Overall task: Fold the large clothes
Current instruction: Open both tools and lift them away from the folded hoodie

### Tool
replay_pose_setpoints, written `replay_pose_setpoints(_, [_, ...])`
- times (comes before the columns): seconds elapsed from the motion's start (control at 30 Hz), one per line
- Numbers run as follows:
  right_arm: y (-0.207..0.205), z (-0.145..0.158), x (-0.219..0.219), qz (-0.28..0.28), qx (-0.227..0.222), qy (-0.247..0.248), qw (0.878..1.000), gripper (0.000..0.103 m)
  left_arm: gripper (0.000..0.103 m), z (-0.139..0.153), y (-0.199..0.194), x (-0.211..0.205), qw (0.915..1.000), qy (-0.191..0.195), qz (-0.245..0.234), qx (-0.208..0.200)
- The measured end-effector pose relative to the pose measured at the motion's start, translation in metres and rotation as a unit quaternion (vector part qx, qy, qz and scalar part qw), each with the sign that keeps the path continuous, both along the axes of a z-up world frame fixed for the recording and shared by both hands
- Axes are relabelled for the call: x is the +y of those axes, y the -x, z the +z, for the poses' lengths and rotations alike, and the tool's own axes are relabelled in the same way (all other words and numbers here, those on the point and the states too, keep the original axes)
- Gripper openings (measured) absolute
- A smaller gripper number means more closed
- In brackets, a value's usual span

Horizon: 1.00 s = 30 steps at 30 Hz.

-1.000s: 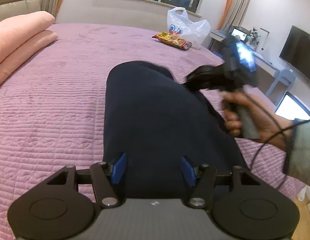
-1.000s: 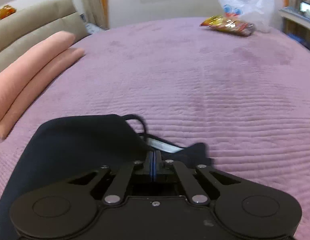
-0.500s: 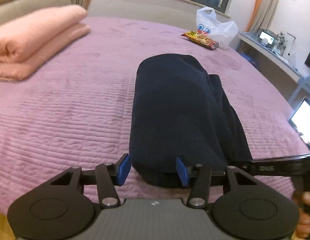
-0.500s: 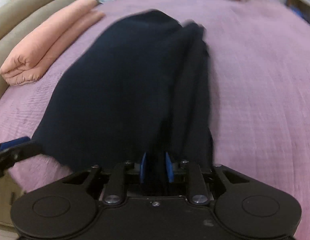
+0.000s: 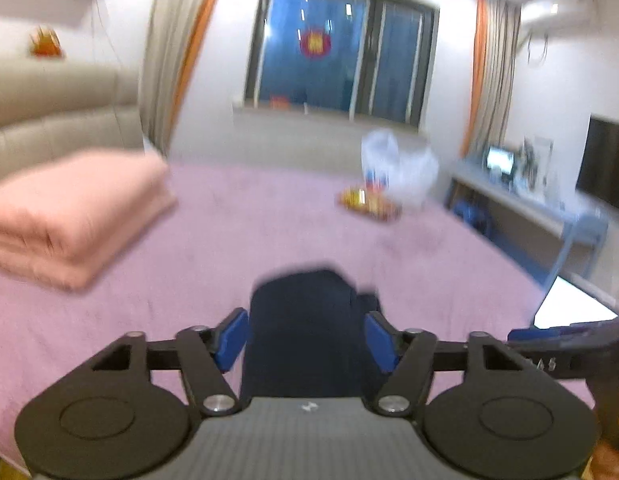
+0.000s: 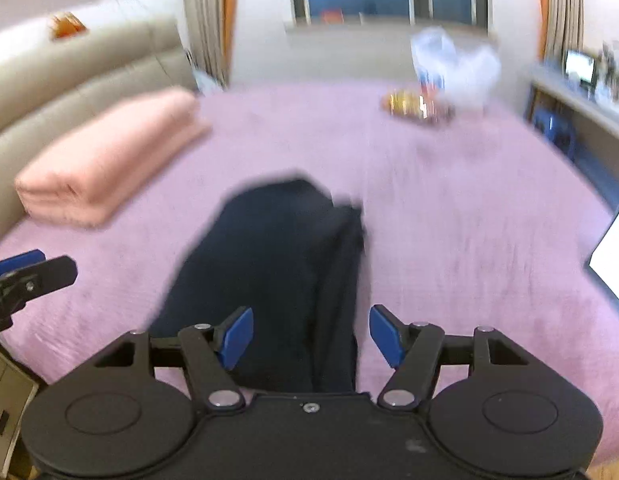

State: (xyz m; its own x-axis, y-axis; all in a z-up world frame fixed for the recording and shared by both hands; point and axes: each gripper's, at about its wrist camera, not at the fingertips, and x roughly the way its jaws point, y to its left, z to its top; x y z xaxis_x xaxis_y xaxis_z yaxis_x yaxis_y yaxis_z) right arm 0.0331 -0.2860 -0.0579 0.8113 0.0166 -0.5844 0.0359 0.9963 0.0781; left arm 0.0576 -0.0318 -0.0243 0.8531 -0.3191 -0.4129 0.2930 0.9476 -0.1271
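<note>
Big purple bedspread [image 6: 449,220] fills most of both views, pretty blurry. On it, near the front edge, the dark navy garment [image 6: 277,264] lies folded into a long narrow bundle running away from the cameras. A folded pink blanket [image 6: 105,168] sits off to the left, well apart from it, and a white plastic bag [image 6: 457,68] is at the far side with a snack packet [image 6: 417,108] just beside it. Both tools are let go: the left gripper [image 5: 305,338] has its blue pads spread wide with nothing between them, hovering over the garment's near end, and the right gripper [image 6: 311,336] is spread wide too, gripping nothing.
</note>
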Motion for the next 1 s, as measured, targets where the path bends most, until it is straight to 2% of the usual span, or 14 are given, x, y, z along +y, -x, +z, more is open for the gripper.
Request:
replay_pose_setpoints(0.07, [0.013, 0.018, 0.008, 0.000, -0.033, 0.003, 0.999, 0.081, 0.086, 0.019, 0.015, 0.002, 0.9995, 0.004, 0.009, -0.029])
replay_pose_setpoints(0.13, [0.024, 0.031, 0.015, -0.007, -0.058, -0.002, 0.998, 0.082, 0.092, 0.036, 0.028, 0.002, 0.9988, 0.007, 0.019, -0.044])
replay_pose_setpoints(0.27, [0.035, 0.049, 0.021, 0.003, -0.069, -0.012, 0.998, 0.083, 0.098, 0.058, 0.048, 0.010, 0.9959, 0.041, 0.034, -0.073])
replay_pose_setpoints(0.37, [0.039, 0.057, 0.030, 0.007, -0.063, 0.000, 0.998, 0.084, 0.103, 0.069, 0.054, 0.013, 0.9948, 0.058, 0.036, -0.076])
replay_pose_setpoints(0.5, [0.037, 0.054, 0.037, 0.007, -0.051, 0.004, 0.999, 0.086, 0.103, 0.068, 0.045, 0.011, 0.9972, 0.032, 0.054, -0.041])
replay_pose_setpoints(0.63, [0.025, 0.034, 0.043, 0.004, 0.001, 0.013, 1.000, 0.091, 0.103, 0.048, 0.030, 0.003, 0.9971, -0.009, 0.074, 0.012])
replay_pose_setpoints(0.73, [0.017, 0.017, 0.044, -0.003, 0.027, 0.014, 1.000, 0.091, 0.103, 0.034, 0.023, 0.004, 0.9967, -0.015, 0.064, 0.047])
replay_pose_setpoints(0.8, [0.014, 0.008, 0.045, -0.009, 0.043, 0.021, 0.999, 0.091, 0.103, 0.027, 0.019, 0.003, 0.9965, -0.016, 0.059, 0.058])
replay_pose_setpoints(1.0, [0.009, -0.003, 0.044, -0.016, 0.057, 0.029, 0.998, 0.091, 0.103, 0.013, 0.014, -0.013, 0.9948, -0.055, 0.042, 0.075])
